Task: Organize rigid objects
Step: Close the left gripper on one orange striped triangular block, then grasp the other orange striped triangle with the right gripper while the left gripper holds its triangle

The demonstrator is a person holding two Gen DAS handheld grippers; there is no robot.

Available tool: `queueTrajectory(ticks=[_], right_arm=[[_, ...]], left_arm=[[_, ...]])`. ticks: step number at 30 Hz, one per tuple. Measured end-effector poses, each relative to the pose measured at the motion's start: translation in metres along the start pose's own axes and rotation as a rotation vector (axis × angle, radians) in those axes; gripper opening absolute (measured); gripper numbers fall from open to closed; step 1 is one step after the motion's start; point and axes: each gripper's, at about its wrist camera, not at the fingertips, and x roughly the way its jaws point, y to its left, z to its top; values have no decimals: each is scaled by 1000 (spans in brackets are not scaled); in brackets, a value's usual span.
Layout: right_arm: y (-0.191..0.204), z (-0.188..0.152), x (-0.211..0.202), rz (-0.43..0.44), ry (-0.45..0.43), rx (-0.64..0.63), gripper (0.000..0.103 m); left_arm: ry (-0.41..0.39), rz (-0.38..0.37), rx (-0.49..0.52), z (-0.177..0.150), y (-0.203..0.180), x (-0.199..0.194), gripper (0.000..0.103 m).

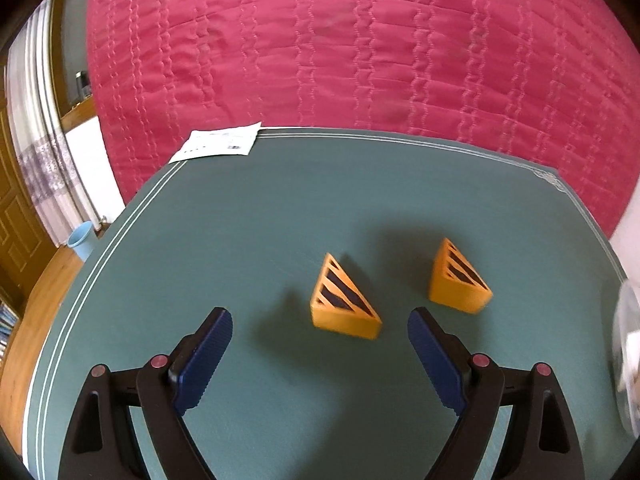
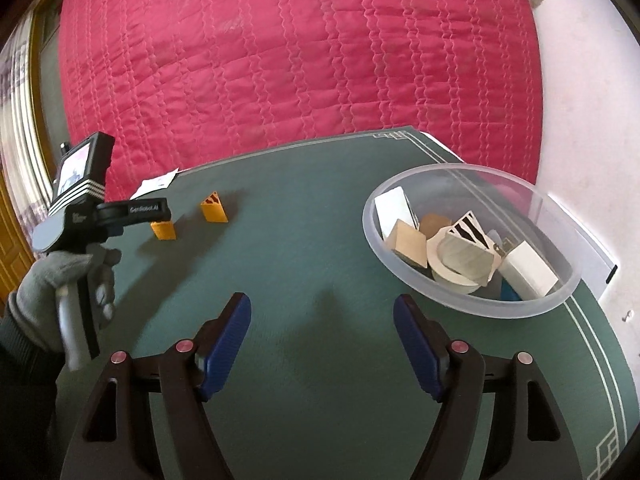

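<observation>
Your green table [image 2: 320,264] carried two orange wedges [image 1: 345,309] [image 1: 460,280] at center, a paper [image 1: 218,143] at eleven o'clock, a bowl [image 2: 472,304] at three.

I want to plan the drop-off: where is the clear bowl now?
In the right wrist view the clear bowl sits on the green mat at its right side, ahead-right of the open right tongs, already holding several blocks.

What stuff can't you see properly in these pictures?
- Paper sheet, left wrist view: the print is too small to read.
- Clear bowl, left wrist view: blurred and cut off by the right edge.
- Nearer orange wedge, right wrist view: partly hidden behind the left gripper.
- Blue thing in the bowl, right wrist view: mostly buried.
</observation>
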Motion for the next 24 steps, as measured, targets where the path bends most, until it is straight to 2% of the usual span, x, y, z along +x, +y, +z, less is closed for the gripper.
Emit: queueTrajectory(ticks=[4,8,13,15,17,20,24], right_arm=[[0,-1,2,1,12,4,75],[-1,-1,4,1,22,13,75],[-3,-1,9,10,48,43,75],[-2,1,12,14,59,46,75],[0,3,15,22,71,45,75],[6,8,22,43,90,46,75],[18,16,33,77,113,40,75]], left_arm=[[5,19,-11,6,3,12,91],[23,20,-28,9,5,24,85],[51,6,-43,9,8,36,67],[64,-6,-46,7,9,39,53],[83,-20,-44,4,10,43,47],[65,-52,-24,2,8,38,31],[51,-89,-26,0,9,33,31]])
